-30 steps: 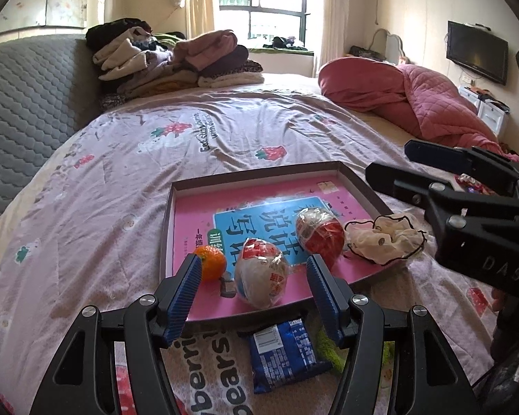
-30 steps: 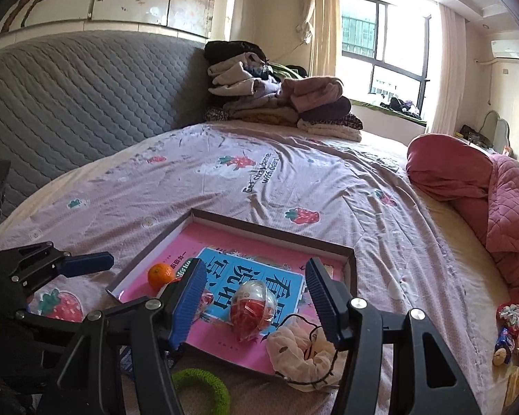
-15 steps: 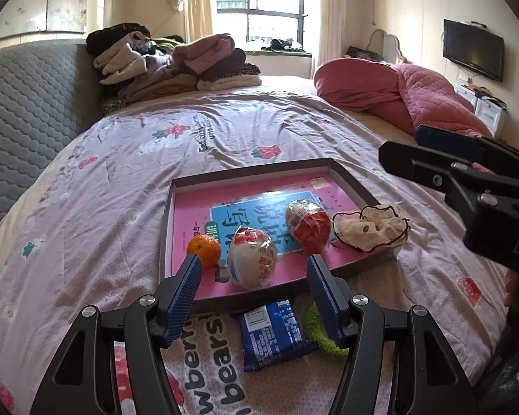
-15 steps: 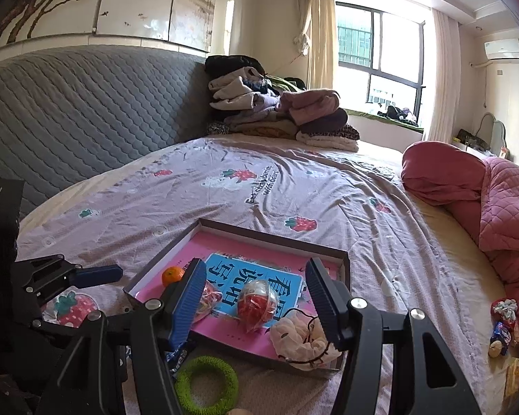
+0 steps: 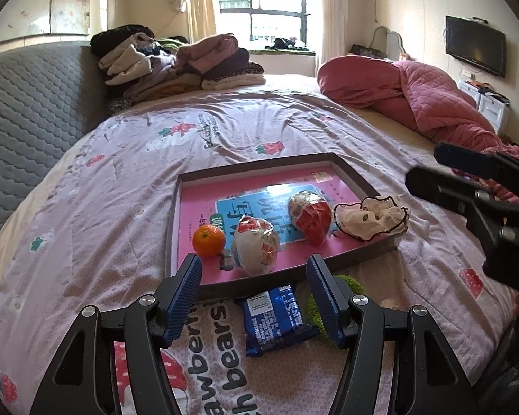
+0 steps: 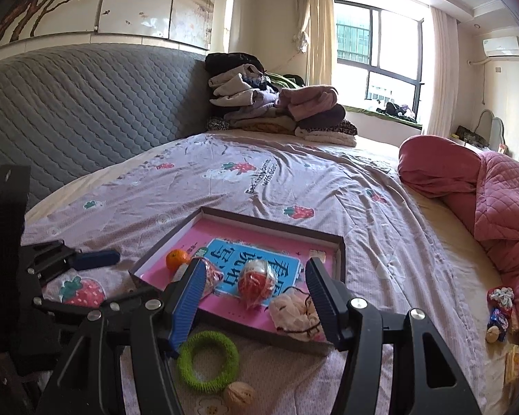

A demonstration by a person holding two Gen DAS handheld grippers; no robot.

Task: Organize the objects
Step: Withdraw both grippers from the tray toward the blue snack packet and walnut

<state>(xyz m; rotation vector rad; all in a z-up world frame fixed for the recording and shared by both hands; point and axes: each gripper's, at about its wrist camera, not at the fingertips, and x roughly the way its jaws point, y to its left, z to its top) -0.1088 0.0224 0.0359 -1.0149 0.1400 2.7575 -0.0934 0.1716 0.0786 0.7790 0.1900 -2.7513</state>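
A shallow brown tray (image 5: 172,221) (image 6: 340,252) with a pink and blue book inside lies on the bed. In it sit an orange (image 5: 208,240) (image 6: 176,259), two wrapped red-and-white snacks (image 5: 256,244) (image 5: 309,217) (image 6: 256,282) and a cream cloth pouch (image 5: 370,218) (image 6: 294,311) over its corner. In front of the tray lie a blue snack packet (image 5: 275,318), a green ring (image 6: 208,359) (image 5: 349,285) and a walnut (image 6: 239,394). My left gripper (image 5: 254,299) hovers open over the packet. My right gripper (image 6: 254,306) stands open above the tray's near edge, holding nothing.
A pile of folded clothes (image 5: 176,65) lies at the back by the grey headboard (image 6: 69,110). A pink quilt (image 5: 415,100) takes up the right side. Small wrapped items (image 6: 500,307) lie near the quilt. The strawberry-print sheet (image 5: 86,224) spreads left of the tray.
Both grippers have drawn back from the tray, so it sits farther away. The packet, the green ring and the walnut have come into view. The jaws have not moved.
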